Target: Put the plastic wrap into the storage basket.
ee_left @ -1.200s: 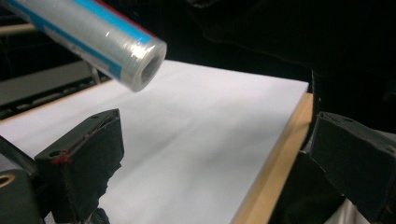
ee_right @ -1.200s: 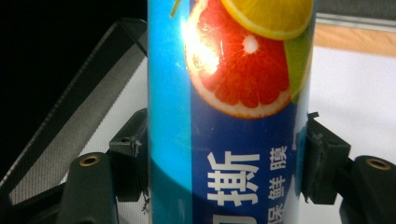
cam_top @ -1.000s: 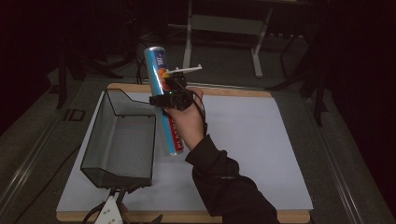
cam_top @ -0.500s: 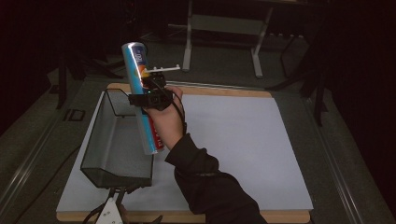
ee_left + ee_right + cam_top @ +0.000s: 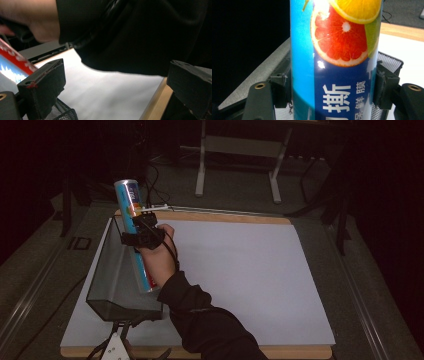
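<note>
Tube [image 5: 134,232] shifted left, clamped in right claw [image 5: 142,236]

One tall blue tube [image 5: 136,232] printed with citrus slices, one black mesh basket [image 5: 107,280], one white sheet [image 5: 240,275] on one wooden surface [image 5: 295,352], and two hand-held grippers: right [image 5: 142,234], left [image 5: 117,87].

The high view looks forward and down from the person's side, taking in the whole white tabletop [image 5: 240,280] and the floor beyond its far edge. The left gripper view sits low at the near edge, facing across the tabletop under the person's sleeve [image 5: 140,35]. The right gripper view is pressed close to the blue tube [image 5: 334,62]. All 3 views share the mesh basket [image 5: 107,285].
</note>
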